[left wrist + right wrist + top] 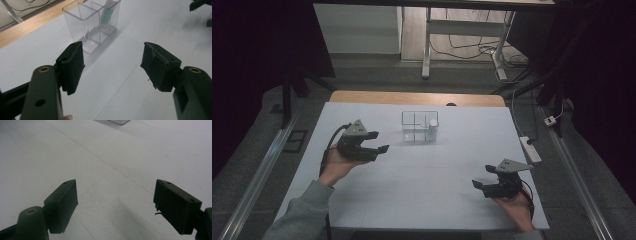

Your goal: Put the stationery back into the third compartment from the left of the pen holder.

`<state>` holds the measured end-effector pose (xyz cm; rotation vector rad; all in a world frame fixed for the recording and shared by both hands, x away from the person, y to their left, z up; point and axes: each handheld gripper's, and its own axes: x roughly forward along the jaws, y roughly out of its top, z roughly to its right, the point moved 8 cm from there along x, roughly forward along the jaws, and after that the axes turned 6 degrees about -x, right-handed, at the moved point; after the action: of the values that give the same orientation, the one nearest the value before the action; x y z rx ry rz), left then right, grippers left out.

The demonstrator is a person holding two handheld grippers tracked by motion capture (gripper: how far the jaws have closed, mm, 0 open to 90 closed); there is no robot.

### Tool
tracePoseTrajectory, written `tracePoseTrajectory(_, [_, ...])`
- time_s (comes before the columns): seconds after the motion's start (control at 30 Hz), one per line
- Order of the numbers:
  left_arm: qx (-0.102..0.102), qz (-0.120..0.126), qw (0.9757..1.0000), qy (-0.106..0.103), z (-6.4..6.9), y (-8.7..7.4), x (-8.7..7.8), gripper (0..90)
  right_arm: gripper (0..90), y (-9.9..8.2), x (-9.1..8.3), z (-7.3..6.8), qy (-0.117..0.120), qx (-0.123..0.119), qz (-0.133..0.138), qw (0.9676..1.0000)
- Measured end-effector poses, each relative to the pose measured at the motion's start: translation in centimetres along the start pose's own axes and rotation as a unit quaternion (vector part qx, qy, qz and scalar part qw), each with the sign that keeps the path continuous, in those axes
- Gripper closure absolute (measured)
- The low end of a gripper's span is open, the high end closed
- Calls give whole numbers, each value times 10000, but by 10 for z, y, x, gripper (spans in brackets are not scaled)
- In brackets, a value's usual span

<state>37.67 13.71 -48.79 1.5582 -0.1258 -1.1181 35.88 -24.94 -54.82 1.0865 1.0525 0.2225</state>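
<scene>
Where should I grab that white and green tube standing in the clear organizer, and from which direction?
Probably by its white cap end, coming down from above. The tube leans inside a compartment of the clear organizer, whose walls block any side approach; the top alone sticks out above the rim. The left gripper, open and empty, is nearer.

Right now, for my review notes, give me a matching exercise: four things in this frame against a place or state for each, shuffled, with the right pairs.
Things:
1. left gripper
2. right gripper
3. clear organizer
4. white tube

Places or states:
A. stands inside a compartment, leaning on its wall
B. open, empty, at the near right of the white table
C. see-through, divided into compartments, at the middle of the far side
D. open, empty, aimed toward the organizer

Pairs: 1-D, 2-B, 3-C, 4-A
</scene>
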Motion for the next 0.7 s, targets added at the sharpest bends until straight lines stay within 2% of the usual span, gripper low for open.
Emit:
tracePoseTrajectory(0.2, [-147,14,9999,0,0,-22,-11,335,189,-1,-2,2,-49,14,14,10000])
tracePoseTrajectory(0.43, [-134,-104,9998,144,-1,-53,-19,332,189,0,-4,4,-61,17,44,10000])
tracePoseTrajectory(0.6, [-327,-70,9993,142,-4,-72,-23,329,190,-1,-5,5,-87,28,50,9999])
tracePoseTrajectory(0.7, [-335,-107,9992,198,-4,-84,-25,330,190,-1,-5,5,-94,25,47,9999])
